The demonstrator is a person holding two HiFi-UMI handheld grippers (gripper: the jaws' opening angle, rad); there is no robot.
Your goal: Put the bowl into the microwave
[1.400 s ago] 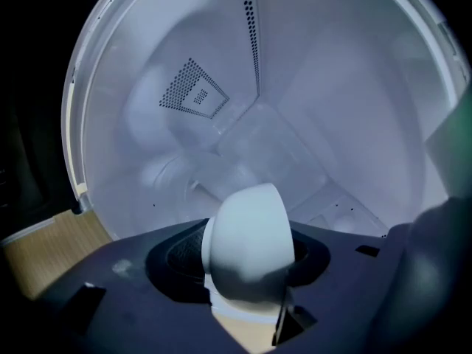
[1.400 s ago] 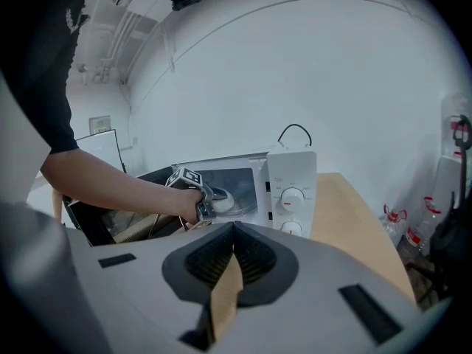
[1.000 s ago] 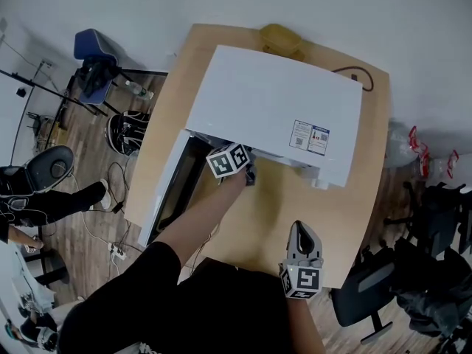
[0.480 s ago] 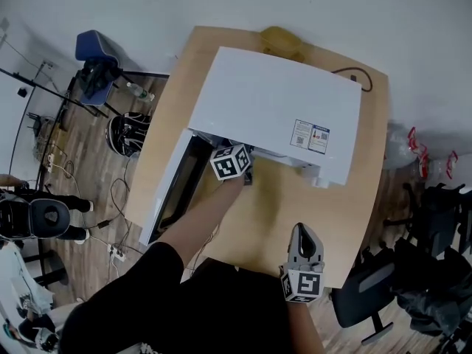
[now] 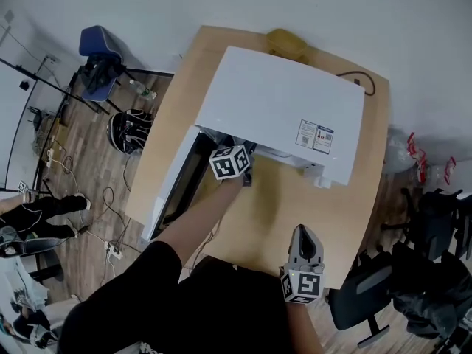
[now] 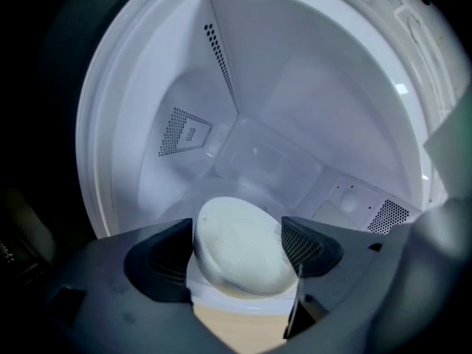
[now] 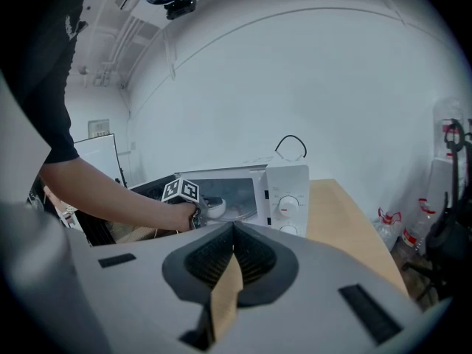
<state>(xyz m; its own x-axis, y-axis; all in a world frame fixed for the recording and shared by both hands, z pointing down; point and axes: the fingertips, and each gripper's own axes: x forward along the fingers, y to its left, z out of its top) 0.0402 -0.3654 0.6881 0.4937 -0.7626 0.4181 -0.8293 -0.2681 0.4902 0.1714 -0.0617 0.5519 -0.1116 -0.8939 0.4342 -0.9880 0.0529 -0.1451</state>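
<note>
A white microwave [image 5: 280, 116] stands on the wooden table [image 5: 346, 205] with its door [image 5: 173, 186] swung open to the left. My left gripper [image 5: 243, 169] reaches into its mouth. In the left gripper view a white bowl [image 6: 240, 260] rests tilted at the front lip of the white cavity [image 6: 295, 109]. It sits between the wide-spread jaws of the left gripper [image 6: 237, 234], which stand open around it. From the right gripper view the bowl [image 7: 215, 208] shows just inside the oven [image 7: 284, 198]. My right gripper [image 5: 303, 233] hovers near the table's front edge, shut and empty, its pads [image 7: 233, 234] meeting.
A yellow object [image 5: 287, 43] and a black cable [image 5: 365, 83] lie behind the microwave. A black office chair [image 5: 361, 304] stands at the table's right front corner. A blue chair [image 5: 99, 46], bags and floor cables are on the left.
My left gripper stays at the microwave's mouth and the right one has not moved. The head view has shifted slightly. A person at the left edge has moved across the floor.
</note>
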